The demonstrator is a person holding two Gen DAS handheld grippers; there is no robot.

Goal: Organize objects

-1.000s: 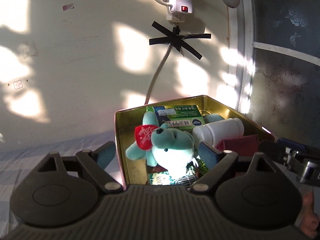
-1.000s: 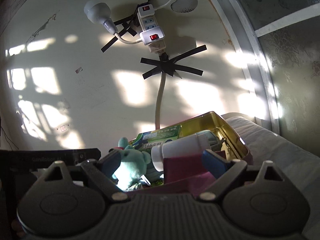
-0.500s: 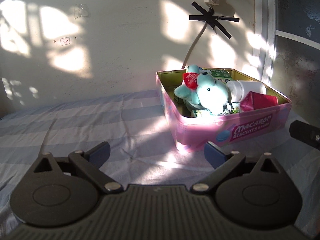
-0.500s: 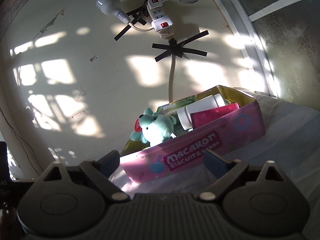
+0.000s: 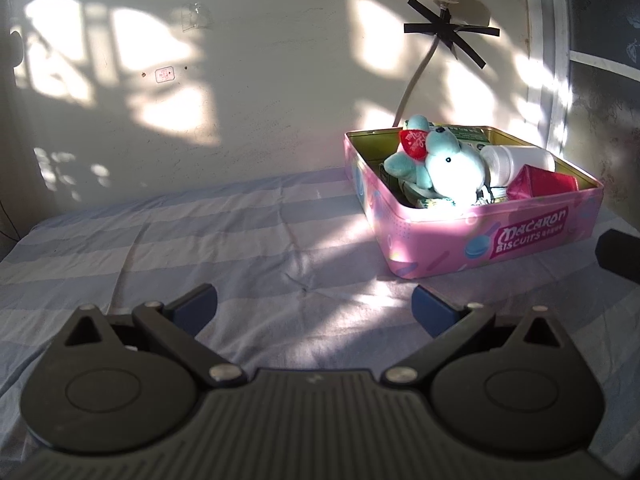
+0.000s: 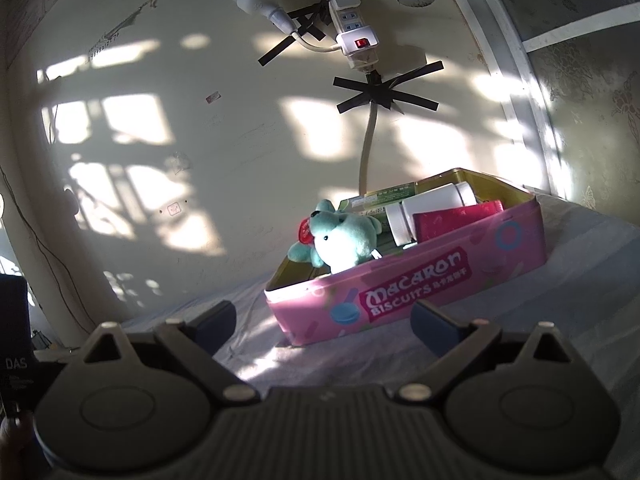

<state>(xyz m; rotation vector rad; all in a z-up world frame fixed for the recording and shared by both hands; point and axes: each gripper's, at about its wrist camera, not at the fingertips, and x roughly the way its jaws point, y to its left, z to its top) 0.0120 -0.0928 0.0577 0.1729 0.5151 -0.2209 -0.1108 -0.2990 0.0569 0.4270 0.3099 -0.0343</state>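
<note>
A pink biscuit tin [image 5: 520, 240] [image 6: 400, 292] stands on the striped sheet near the wall. Inside lie a teal plush toy [image 5: 448, 164] [image 6: 344, 236], a white bottle [image 5: 516, 160] [image 6: 432, 204], a red carton [image 5: 544, 186] [image 6: 456, 220] and a green box [image 6: 376, 200]. My left gripper [image 5: 314, 306] hovers over the sheet, well short of the tin and to its left, open and empty. My right gripper [image 6: 322, 320] sits just in front of the tin's long side, its jaws still opening with nothing between them.
The striped bedsheet [image 5: 180, 240] stretches left of the tin. A power strip [image 6: 356, 36] and taped cable [image 6: 368, 148] hang on the wall behind. A window frame [image 6: 520, 80] runs along the right. A dark part of the other gripper [image 5: 618, 252] shows at the right edge.
Both grippers have pulled back from over the tin, which now sits farther off. The left view swung left, showing more bare sheet. Both pairs of jaws spread a little wider.
</note>
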